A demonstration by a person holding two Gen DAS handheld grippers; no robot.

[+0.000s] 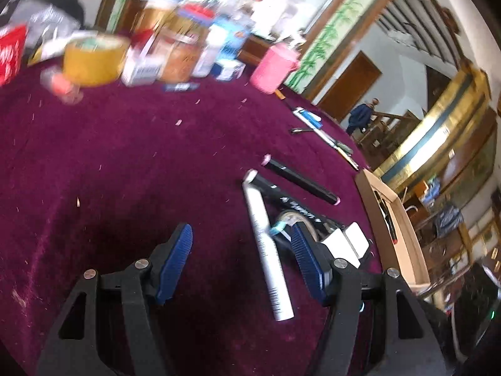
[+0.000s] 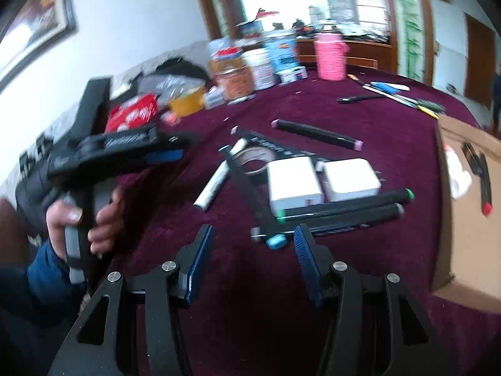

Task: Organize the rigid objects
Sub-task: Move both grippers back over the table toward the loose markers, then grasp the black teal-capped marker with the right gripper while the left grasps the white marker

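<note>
On the maroon cloth [image 1: 125, 156] a white marker [image 1: 266, 250] lies between the fingers of my left gripper [image 1: 241, 228], close to the right pad and untouched; the jaws are wide open. Beyond it lie black markers with pink caps [image 1: 300, 181], a tape roll [image 1: 294, 219] and white adapters [image 1: 347, 241]. My right gripper [image 2: 253, 230] is open with nothing gripped. A black marker with a blue cap [image 2: 275, 241] lies just ahead of its tips. Behind that are two white adapters [image 2: 294, 181] and green-capped black markers [image 2: 344, 203]. A hand holds the left gripper [image 2: 178, 147] at the left.
An open cardboard box [image 2: 463, 219] stands at the right with a red-tipped pen inside. A pink cup [image 2: 330, 56], jars and boxes [image 2: 238, 75] and a yellow tape roll [image 2: 188, 100] crowd the far edge. More pens [image 2: 397, 94] lie at the far right.
</note>
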